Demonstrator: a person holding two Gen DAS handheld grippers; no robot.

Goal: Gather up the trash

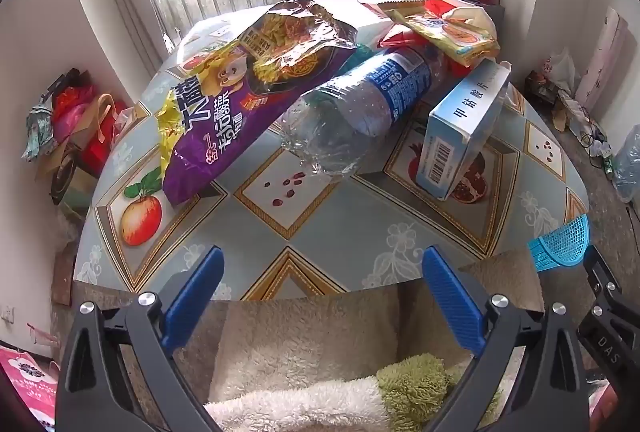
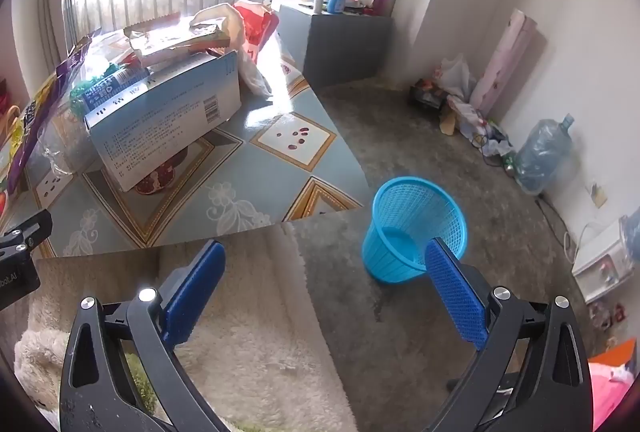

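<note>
Trash lies piled on the patterned table (image 1: 320, 228): a purple snack bag (image 1: 248, 100), a crushed clear plastic bottle (image 1: 360, 108) with a blue label, a light-blue carton (image 1: 460, 132) and a yellow wrapper (image 1: 452, 32). The carton (image 2: 160, 120) also shows in the right wrist view. A blue mesh waste basket (image 2: 416, 228) stands on the floor to the right of the table; its rim (image 1: 560, 244) shows in the left wrist view. My left gripper (image 1: 320, 296) is open and empty at the table's near edge. My right gripper (image 2: 324, 288) is open and empty, its right finger just in front of the basket.
A fluffy white and green cloth (image 1: 320, 360) lies under both grippers. Bags (image 1: 76, 124) sit on the floor left of the table. A grey cabinet (image 2: 340, 40) with bottles stands behind it. A large water jug (image 2: 544, 152) and clutter line the right wall.
</note>
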